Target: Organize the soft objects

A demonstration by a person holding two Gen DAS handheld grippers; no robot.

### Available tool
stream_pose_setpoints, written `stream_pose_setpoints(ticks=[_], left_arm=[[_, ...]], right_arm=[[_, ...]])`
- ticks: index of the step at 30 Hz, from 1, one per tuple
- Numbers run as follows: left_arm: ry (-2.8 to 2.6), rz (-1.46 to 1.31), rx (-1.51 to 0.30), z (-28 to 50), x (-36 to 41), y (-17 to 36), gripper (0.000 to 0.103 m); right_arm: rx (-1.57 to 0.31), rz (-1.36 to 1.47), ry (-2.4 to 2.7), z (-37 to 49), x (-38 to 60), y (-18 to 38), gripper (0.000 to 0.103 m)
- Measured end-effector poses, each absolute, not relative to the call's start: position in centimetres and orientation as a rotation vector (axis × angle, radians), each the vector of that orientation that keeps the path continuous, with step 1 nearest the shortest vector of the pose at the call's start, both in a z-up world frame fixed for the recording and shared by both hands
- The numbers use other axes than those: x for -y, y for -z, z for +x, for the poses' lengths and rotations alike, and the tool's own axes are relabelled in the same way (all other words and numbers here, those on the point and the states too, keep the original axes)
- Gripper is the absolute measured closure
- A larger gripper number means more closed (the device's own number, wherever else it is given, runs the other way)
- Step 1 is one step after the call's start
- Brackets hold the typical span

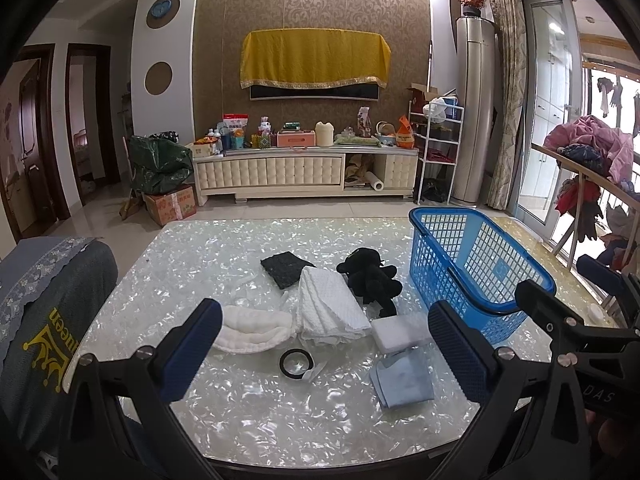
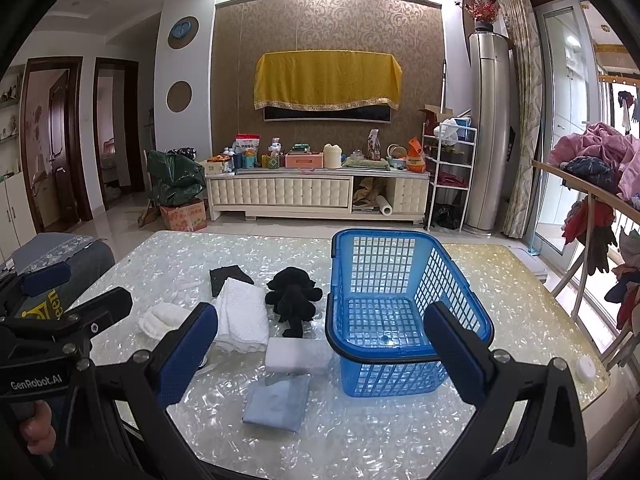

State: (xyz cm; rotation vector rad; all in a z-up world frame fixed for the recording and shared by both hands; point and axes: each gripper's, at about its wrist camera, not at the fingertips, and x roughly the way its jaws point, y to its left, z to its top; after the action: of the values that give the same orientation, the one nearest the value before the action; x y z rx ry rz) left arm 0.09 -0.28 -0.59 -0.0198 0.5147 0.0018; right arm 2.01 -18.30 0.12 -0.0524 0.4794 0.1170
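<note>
Bench [image 1: 200,264] bearing one blue basket [image 2: 404,240], empty, and six soft objects beside it: three white, two black, one pale blue. Left claw [image 1: 324,340] and right claw [image 2: 320,340] spread, holding nothing.

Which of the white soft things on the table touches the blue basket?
The white rectangular sponge block: it lies against the blue plastic basket; the white knitted towel lies apart.
</note>
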Motion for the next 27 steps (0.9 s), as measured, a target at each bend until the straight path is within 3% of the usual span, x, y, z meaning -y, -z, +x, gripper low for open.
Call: stream_pose_setpoints(ticks=[18,27], left_arm=[[0.043,0.011,-0.572,3.8,-0.9,-0.5,0.001],[0.100,0.064,-0.671,6.2,-3.1,0.8,0.001]], right_arm=[[-0.449,-0.103,-0.145,3.5,17.3,-1.3,0.000],[-0.567,-0.083,-0.212,7.0,16.3,-0.4,0.000]])
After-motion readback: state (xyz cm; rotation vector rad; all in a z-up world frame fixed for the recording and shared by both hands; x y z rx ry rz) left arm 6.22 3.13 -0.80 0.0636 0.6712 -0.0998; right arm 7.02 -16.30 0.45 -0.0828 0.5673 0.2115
